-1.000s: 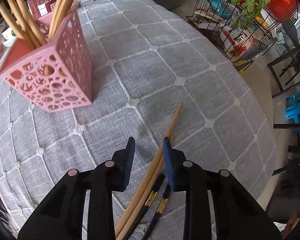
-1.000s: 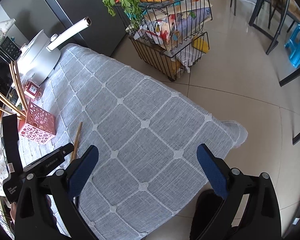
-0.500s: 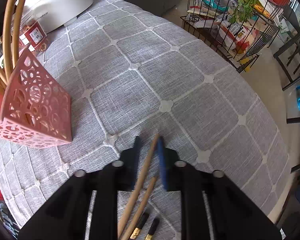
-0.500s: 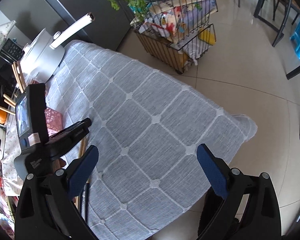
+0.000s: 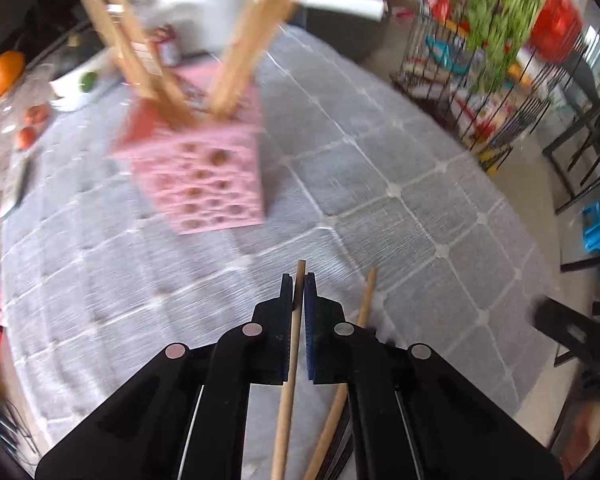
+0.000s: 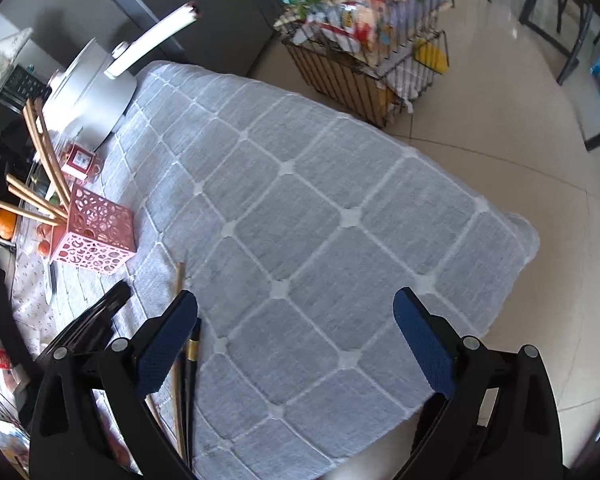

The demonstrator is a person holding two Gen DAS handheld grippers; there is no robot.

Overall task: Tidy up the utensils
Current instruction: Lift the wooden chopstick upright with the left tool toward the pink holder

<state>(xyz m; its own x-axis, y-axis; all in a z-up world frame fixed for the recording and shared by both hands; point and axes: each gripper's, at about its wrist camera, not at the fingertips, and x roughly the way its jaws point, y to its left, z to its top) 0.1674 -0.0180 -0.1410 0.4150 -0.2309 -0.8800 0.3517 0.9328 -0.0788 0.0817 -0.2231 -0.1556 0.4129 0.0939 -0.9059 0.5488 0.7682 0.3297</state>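
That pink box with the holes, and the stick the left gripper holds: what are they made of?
The pink box looks like matte moulded plastic: uniform colour, thin walls cut with round holes. The stick in the left gripper looks like unfinished wood or bamboo: pale tan, dull, no sheen.

Wooden chopstick [image 5: 293, 344] clamped, another [image 5: 364, 300] on cloth, pink holder [image 5: 204, 176] upright

Left gripper [image 5: 299, 280]: black angular linkage arms, four round silver pivot pins, blue textured pad on one finger. Right gripper [image 6: 296, 336]: matching black frame, blue textured pads; markings apparently none.
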